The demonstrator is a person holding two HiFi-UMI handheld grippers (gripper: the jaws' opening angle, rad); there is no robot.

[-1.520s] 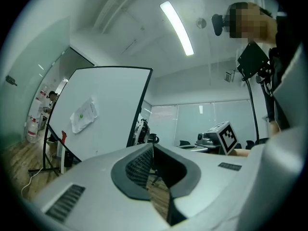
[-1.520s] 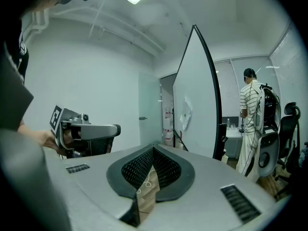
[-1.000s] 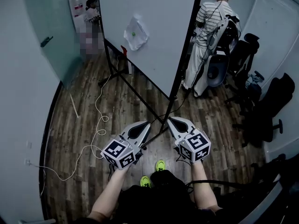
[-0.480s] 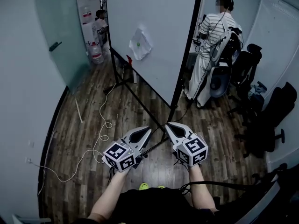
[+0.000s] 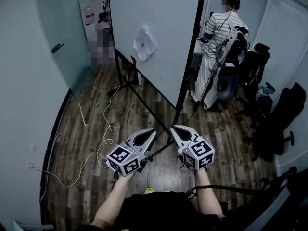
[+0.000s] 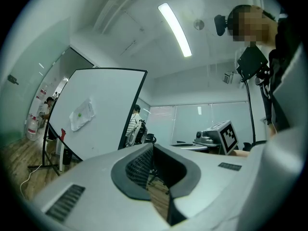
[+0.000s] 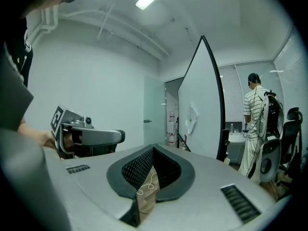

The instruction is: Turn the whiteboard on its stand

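The tall white whiteboard in its black frame (image 5: 159, 37) stands upright on a black metal stand (image 5: 144, 97) in the far middle of the room. Its broad face looks toward the near left, and its right post is the closest part. A crumpled white sheet with a green dot (image 5: 144, 44) clings to that face. The left gripper (image 5: 154, 131) and the right gripper (image 5: 172, 127) are held side by side at the near edge, well apart from the board and pointing roughly level toward it. Each gripper view shows its jaw tips pressed together with nothing between them, only brown wood-plank floor (image 5: 96, 105) visible past the pads. The board lies ahead of both grippers. In the head view the stand's low bar runs across the floor from the far left toward the gap between the tips, and a white cable (image 5: 103, 129) loops on the floor to its left. Neither gripper touches the frame, so how far the task has gone is not settled. This scene fits a board that still awaits its turn, or one that already faces as wanted with the grippers clear of it. A person in a striped shirt (image 5: 219, 28) stands at the far right behind the board.
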